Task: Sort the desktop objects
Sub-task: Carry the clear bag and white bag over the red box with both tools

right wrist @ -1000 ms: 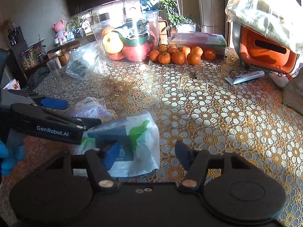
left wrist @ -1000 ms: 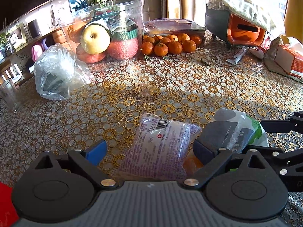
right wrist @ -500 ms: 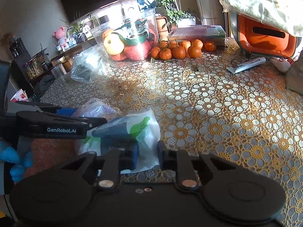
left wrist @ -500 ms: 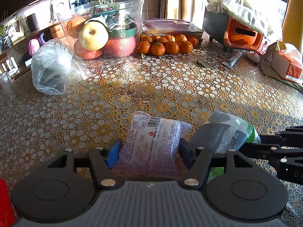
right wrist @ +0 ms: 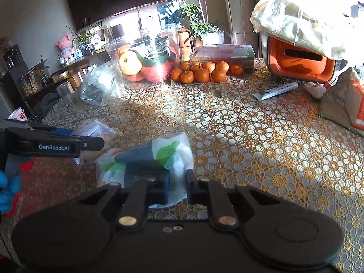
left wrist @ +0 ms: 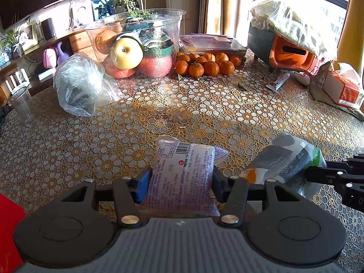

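A clear snack packet with purple print and a barcode (left wrist: 184,157) sits between the blue pads of my left gripper (left wrist: 180,178). Its jaws are closing, and the pads press on the packet's two sides. To its right lies a white, grey and green tissue pack (left wrist: 286,159). My right gripper (right wrist: 178,187) is shut on the near white edge of that tissue pack (right wrist: 159,154). In the right wrist view the snack packet (right wrist: 95,129) shows at the left behind one of the left gripper's fingers (right wrist: 56,144). Both lie low over the flower-patterned tablecloth (left wrist: 204,113).
At the back stand a clear tub of fruit (left wrist: 136,45), a row of mandarins (left wrist: 204,64) and an orange-and-grey appliance (left wrist: 289,54) under plastic. A crumpled plastic bag (left wrist: 82,88) and a glass (left wrist: 21,104) are at left. A tube (left wrist: 277,82) and an orange box (left wrist: 341,88) are at right.
Both grippers went from wide open to closed: the left onto the snack packet, the right onto the tissue pack's edge. Both views have risen slightly and the packets with them.
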Available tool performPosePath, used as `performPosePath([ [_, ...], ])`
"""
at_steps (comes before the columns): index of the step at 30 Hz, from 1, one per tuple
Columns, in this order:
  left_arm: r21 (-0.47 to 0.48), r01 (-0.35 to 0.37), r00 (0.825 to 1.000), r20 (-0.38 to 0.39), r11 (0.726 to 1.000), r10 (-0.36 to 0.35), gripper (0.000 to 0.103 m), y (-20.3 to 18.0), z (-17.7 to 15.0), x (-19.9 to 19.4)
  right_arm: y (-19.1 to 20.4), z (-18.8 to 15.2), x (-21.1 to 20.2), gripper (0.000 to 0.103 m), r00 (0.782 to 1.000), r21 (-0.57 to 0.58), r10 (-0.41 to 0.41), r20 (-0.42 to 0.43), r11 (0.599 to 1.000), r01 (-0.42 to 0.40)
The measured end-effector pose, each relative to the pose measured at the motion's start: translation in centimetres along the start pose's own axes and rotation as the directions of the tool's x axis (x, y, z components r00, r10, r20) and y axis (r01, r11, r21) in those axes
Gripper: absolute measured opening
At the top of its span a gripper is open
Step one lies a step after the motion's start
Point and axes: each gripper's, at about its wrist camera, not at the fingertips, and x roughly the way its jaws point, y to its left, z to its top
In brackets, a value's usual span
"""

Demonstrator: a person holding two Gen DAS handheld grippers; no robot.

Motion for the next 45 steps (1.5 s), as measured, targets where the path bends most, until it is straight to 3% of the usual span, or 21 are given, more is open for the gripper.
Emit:
performPosePath([
  [27, -0.053, -0.021, 0.995, 0.094, 0.998, 0.026, 0.053, -0.2, -3.8, -14.3, 4.8, -0.5, -10.3, 0.014, 0.997, -0.025, 0.006, 0.08, 1.0, -0.004],
  [38, -0.057, -0.043, 0.987, 0.155, 0.997, 0.051, 0.053, 0.8, -5.7, -20.3, 8.9, -0.6, -13.3, 0.014, 0.993, -0.062, 0.041, 0.114, 0.997, -0.034],
  [45, -0.1, -0.075, 0.98, 0.179, 0.992, 0.092, 0.053, 3.6, -7.0, -23.2, 12.8, -0.4, -14.5, 0.014, 0.989, -0.113, 0.082, 0.121, 0.991, -0.069],
])
